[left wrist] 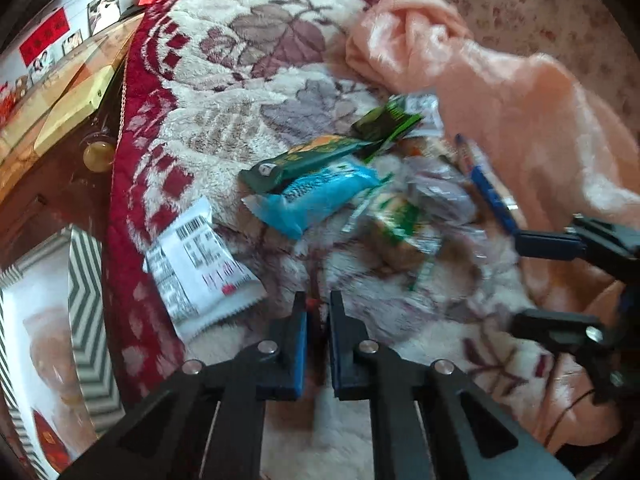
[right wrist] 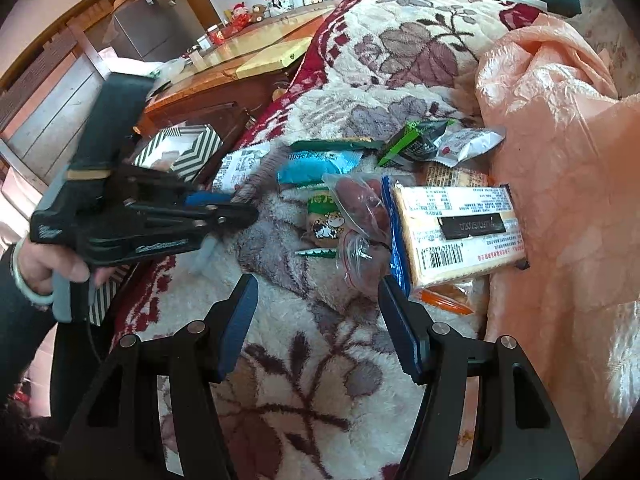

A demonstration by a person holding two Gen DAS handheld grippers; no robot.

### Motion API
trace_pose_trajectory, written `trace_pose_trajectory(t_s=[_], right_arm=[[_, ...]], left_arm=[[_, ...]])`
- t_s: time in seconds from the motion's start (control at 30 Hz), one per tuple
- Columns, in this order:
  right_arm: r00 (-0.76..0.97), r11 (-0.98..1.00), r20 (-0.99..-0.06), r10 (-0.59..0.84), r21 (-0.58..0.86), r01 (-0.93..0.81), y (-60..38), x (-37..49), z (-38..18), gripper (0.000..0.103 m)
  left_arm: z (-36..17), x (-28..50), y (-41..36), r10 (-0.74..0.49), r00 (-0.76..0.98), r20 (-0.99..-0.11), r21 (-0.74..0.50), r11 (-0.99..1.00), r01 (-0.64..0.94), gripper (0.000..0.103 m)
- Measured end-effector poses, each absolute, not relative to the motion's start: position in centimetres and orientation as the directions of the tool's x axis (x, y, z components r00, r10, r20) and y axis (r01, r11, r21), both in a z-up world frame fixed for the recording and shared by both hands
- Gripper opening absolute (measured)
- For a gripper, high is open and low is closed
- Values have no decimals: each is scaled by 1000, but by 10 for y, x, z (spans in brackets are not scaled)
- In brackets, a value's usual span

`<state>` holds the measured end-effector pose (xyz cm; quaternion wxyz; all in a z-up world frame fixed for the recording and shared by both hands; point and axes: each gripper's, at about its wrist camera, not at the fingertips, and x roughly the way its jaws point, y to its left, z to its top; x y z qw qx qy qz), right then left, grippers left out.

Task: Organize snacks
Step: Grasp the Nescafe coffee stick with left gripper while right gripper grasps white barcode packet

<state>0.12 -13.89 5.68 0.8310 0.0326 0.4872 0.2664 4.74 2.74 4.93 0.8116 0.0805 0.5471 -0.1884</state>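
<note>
Several snack packets lie in a loose pile on a floral fleece blanket (left wrist: 248, 60). A white packet with a barcode (left wrist: 198, 264) lies nearest my left gripper (left wrist: 318, 300), whose jaws are nearly closed with nothing between them. A light blue packet (left wrist: 316, 196), a dark green bar (left wrist: 304, 158) and a green packet (left wrist: 386, 124) lie beyond. My right gripper (right wrist: 316, 280) is open and empty, just short of a clear bag of dark snacks (right wrist: 360, 216) and a large cracker pack (right wrist: 460, 228). The left gripper also shows in the right wrist view (right wrist: 248, 208).
A box with a black-and-white chevron pattern (left wrist: 82, 300) stands off the blanket's left edge, with snacks inside. A peach blanket (left wrist: 520, 92) is heaped on the right. A wooden table (right wrist: 240, 64) stands behind.
</note>
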Motion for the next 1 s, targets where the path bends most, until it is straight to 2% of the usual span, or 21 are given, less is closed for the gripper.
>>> trace_pose_trajectory(t_s=[0.13, 0.33, 0.53, 0.63, 0.87, 1.0], right_arm=[[387, 855, -790, 476, 313, -413, -137, 0, 59, 63], [381, 845, -785, 488, 315, -433, -129, -1, 66, 63], [360, 833, -790, 496, 314, -456, -99, 10, 66, 63], [344, 824, -794, 502, 318, -468, -79, 19, 63, 63], [312, 823, -803, 507, 343, -453, -27, 52, 54, 63], [321, 846, -828, 459, 298, -442, 4, 68, 49, 63]], left_arm=[[56, 30, 28, -249, 334, -909, -115, 920, 375, 10], [66, 3, 46, -259, 368, -893, -166, 950, 265, 10], [64, -27, 82, -155, 415, -897, -125, 987, 97, 10], [66, -40, 92, -78, 443, -893, -64, 997, 47, 10], [75, -54, 98, -59, 490, -870, -68, 998, 0, 10], [75, -59, 101, -76, 497, -864, -94, 995, -11, 10]])
